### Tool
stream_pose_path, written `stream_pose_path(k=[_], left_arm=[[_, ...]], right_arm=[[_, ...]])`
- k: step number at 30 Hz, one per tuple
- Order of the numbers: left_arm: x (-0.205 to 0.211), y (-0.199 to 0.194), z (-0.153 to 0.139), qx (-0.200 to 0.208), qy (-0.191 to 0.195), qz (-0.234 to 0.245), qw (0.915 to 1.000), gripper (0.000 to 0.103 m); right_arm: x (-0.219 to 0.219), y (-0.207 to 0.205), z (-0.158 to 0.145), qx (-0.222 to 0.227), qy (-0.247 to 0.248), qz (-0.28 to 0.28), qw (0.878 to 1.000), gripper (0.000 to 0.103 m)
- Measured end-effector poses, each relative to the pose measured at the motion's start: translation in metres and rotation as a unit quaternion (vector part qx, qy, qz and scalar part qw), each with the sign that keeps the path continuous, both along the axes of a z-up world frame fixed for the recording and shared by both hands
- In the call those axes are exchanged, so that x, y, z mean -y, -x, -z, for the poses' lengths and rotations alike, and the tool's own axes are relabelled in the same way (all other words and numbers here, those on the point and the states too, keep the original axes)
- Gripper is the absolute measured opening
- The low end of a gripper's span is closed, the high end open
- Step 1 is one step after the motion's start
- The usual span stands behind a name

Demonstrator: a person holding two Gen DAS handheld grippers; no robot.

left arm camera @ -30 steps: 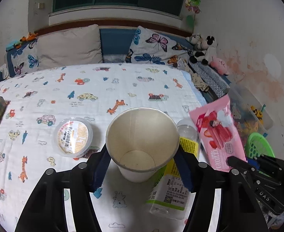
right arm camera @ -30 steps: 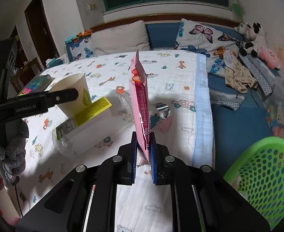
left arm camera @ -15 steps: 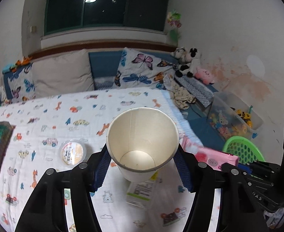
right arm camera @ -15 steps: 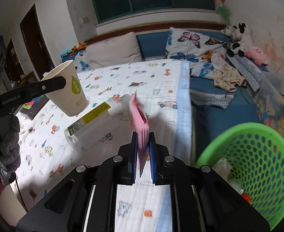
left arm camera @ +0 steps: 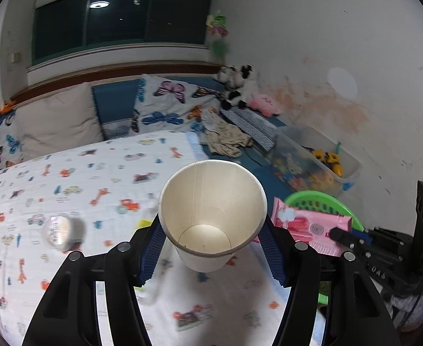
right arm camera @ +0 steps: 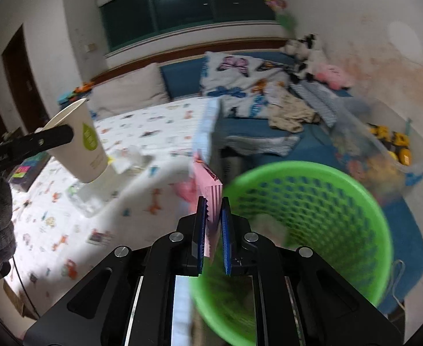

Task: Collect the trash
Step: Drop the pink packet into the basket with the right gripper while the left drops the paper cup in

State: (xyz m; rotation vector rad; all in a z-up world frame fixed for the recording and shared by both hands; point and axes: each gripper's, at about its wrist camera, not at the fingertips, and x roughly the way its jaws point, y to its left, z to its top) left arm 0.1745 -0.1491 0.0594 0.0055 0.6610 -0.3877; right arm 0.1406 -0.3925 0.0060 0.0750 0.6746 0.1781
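Note:
My left gripper (left arm camera: 211,230) is shut on a white paper cup (left arm camera: 211,213) and holds it upright above the bed; the cup (right arm camera: 81,144) also shows at the left of the right wrist view. My right gripper (right arm camera: 212,210) is shut on a pink snack wrapper (right arm camera: 208,184) at the near left rim of the green perforated basket (right arm camera: 312,201). In the left wrist view the wrapper (left arm camera: 306,225) hangs in front of the basket (left arm camera: 321,199). A clear plastic bottle (right arm camera: 101,184) with a yellow label lies on the bed under the cup. A round lidded tub (left arm camera: 57,229) lies on the sheet at left.
The bed has a white cartoon-print sheet (left arm camera: 81,173) with pillows (left arm camera: 58,118) at the head. A clear bin of toys (left arm camera: 318,158) stands by the wall beyond the basket. Clothes (right arm camera: 289,112) and plush toys (right arm camera: 306,46) lie at the bed's far right.
Both grippers have risen and swung right. The wrapper has moved from over the bed to the basket's rim. The cup has lifted higher above the bottle.

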Motion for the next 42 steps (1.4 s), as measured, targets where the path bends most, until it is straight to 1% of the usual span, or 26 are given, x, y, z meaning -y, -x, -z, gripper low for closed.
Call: stream_pose_path(k=[4,11,22,28,30,32,34,36,37,42], left_arm=[[0.024,0.003,0.003,-0.005,-0.002,0.022,0.9997,0.06],[0.056,0.007,0.009,-0.012,-0.01,0.05,0.9986,0.06],[0.102,0.005,0.025,-0.033,-0.027,0.085,0.9955,0.06],[0.12,0.002,0.034,-0.044,-0.029,0.104,0.9932,0.062],[0.128,0.002,0.039,-0.046,-0.033,0.112,0.9921,0.063],[0.132,0.002,0.042,-0.049,-0.035,0.117,0.9913,0.063],[0.138,0.002,0.046,-0.054,-0.037,0.123,0.9903,0.064],[0.144,0.002,0.05,-0.058,-0.038,0.127,0.9895,0.064],[0.146,0.001,0.052,-0.061,-0.039,0.129,0.9891,0.064],[0.156,-0.001,0.061,-0.072,-0.043,0.137,0.987,0.065]], right_arm=[[0.031,0.01,0.003,-0.004,0.006,0.038,0.999,0.011],[0.068,0.024,0.006,0.0,0.003,0.081,0.997,0.011],[0.1,0.016,0.025,-0.013,0.013,0.131,0.991,0.012],[0.11,0.014,0.027,-0.015,0.006,0.146,0.989,0.014],[0.111,0.016,0.027,-0.013,0.009,0.148,0.989,0.017],[0.11,0.019,0.025,-0.011,0.012,0.149,0.989,0.03],[0.109,0.023,0.023,-0.006,0.014,0.151,0.988,0.034],[0.109,0.025,0.022,-0.004,0.013,0.149,0.989,0.04],[0.11,0.026,0.022,-0.002,0.013,0.15,0.989,0.046],[0.108,0.034,0.017,0.009,0.014,0.15,0.989,0.054]])
